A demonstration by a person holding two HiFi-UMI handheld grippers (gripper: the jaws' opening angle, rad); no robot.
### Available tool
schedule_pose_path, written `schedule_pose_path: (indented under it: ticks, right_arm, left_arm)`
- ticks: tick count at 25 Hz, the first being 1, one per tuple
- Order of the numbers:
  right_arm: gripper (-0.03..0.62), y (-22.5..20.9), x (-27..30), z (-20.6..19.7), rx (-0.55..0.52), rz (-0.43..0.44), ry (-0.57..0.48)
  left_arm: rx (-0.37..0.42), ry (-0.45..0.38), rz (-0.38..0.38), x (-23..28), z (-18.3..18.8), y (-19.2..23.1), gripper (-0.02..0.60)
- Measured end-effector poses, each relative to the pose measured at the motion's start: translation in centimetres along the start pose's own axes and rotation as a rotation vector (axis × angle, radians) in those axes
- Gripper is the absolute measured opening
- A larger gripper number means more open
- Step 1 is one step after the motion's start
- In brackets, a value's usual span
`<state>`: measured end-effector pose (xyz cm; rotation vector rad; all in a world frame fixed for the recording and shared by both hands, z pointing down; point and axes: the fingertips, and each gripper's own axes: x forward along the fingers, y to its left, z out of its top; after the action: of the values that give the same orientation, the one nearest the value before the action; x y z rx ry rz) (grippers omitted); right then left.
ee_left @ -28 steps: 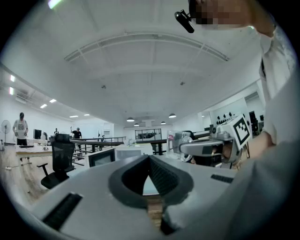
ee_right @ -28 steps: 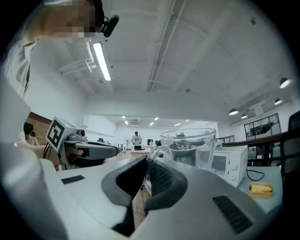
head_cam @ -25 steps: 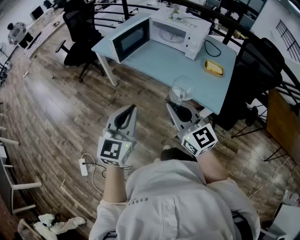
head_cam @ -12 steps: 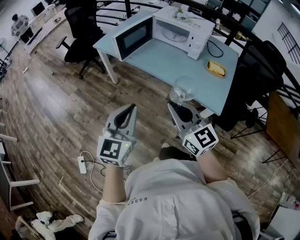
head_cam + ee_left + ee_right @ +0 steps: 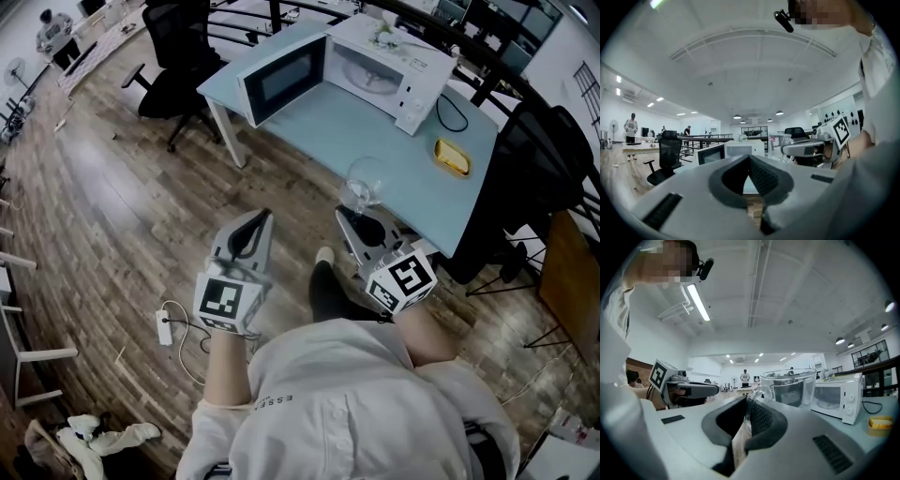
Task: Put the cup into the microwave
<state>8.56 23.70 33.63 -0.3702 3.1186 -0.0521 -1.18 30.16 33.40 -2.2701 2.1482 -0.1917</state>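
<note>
**Cup in your right claw, level with the table's near edge**

Far left, the wooden floor (image 5: 103,187) lies wide and bare; only a white power strip (image 5: 166,331) with its cable sits near your feet. An office chair (image 5: 173,42) stands off the table's left end.

Your left gripper (image 5: 255,218) points forward over the floor, its jaws pressed together with nothing between them.

The microwave (image 5: 394,61) stands at the back of the pale blue table (image 5: 347,127). Its door (image 5: 281,80) is swung out to the left, so the cavity faces you with bare tabletop before it.

The clear cup (image 5: 366,183) is off the table, in your right gripper (image 5: 350,216). In the right gripper view the jaws are clamped on its glass handle. In the head view it overlaps the table's near edge.

A yellow dish (image 5: 453,157) lies near the table's right edge, and a black chair (image 5: 539,155) crowds that side.

The right gripper hides the cup's handle and the table's near corner in the head view. Your torso covers the floor beneath you, apart from one shoe (image 5: 324,281).
</note>
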Motion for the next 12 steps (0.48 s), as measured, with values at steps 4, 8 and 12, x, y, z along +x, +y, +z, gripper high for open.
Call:
schedule_pose_path:
  ticks: [4,8,12]
  right_arm:
    - [0.017,-4.0,3.6,-0.9,0.020,0.001,0.015]
    - [0.017,-9.5,7.5,-1.2,0.024,-0.006,0.022]
    - [0.017,-15.3,11.0,-0.9,0.038,-0.026,0.019]
  left_arm:
    - [0.004,0.032,0.012,4.2,-0.9,2.5,0.000]
    - [0.003,0.047,0.017,9.9,-0.8,5.5,0.000]
    - [0.027,0.056,-0.011,16.6,-0.1,8.1,0.000]
